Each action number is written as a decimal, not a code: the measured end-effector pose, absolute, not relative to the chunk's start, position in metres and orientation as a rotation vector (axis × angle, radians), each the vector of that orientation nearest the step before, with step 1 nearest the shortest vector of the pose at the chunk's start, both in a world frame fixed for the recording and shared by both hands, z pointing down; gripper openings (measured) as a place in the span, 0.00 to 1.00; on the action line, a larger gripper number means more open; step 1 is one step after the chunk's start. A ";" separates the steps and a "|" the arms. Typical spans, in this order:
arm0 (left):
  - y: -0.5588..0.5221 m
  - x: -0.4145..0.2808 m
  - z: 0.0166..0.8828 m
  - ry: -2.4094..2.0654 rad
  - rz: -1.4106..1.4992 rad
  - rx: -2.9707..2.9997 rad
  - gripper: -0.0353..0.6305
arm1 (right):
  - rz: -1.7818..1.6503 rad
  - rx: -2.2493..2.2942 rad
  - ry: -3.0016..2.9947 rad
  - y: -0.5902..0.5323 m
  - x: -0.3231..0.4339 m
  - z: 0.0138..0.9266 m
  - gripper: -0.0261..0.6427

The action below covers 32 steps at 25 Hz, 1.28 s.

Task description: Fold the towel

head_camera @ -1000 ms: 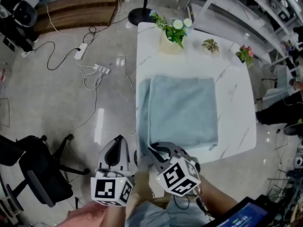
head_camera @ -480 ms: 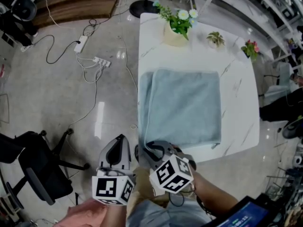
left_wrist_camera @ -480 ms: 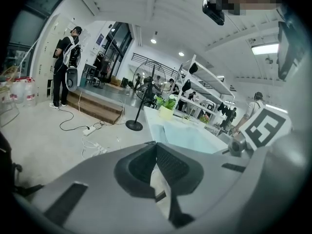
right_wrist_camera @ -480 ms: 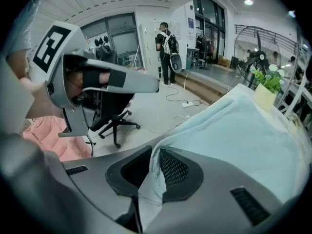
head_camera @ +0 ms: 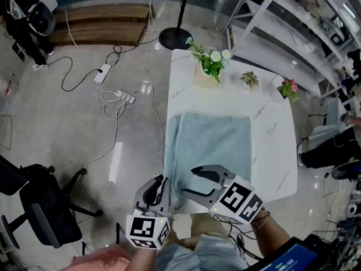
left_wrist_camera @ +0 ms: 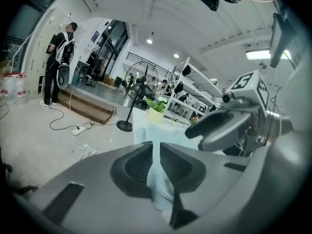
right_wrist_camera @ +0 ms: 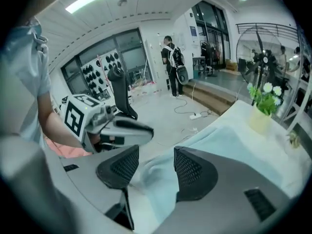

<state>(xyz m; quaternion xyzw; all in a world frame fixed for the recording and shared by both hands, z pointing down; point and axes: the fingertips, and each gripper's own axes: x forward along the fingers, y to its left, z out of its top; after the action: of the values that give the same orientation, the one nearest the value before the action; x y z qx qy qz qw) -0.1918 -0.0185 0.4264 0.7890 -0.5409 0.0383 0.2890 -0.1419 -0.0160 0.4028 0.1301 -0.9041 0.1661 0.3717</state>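
In the head view the light-blue cloth towel [head_camera: 211,145] lies folded on the white marble table [head_camera: 271,129], just ahead of the left gripper [head_camera: 158,186] and the right gripper [head_camera: 192,181], where both can reach it. In the left gripper view the jaws have just been opening and stand a little apart, with the towel edge loose between them, probably to let it go. In the right gripper view the jaws have just opened wide and grip nothing, with the towel edge in the gap.

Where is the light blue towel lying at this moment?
In the head view the towel lies flat on the white table, toward its left side and near edge, below the pot of white flowers.
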 end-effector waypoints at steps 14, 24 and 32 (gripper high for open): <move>0.000 -0.154 0.489 -1.524 0.281 1.774 0.36 | 0.066 0.079 -2.258 -0.224 -0.115 0.444 0.38; 0.000 -0.150 0.509 -1.569 0.400 1.662 0.19 | 0.134 -0.164 -2.227 -0.247 -0.130 0.509 0.29; -0.003 -0.151 0.507 -1.584 0.418 1.647 0.12 | 0.029 -0.193 -2.304 -0.240 -0.134 0.483 0.14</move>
<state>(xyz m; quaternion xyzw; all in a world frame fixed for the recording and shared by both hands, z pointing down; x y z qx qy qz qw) -0.1509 -0.0033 0.5068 0.6503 -0.6256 0.1651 0.3980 -0.1344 -0.2395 0.4827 -0.0765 -0.9121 0.0115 0.4027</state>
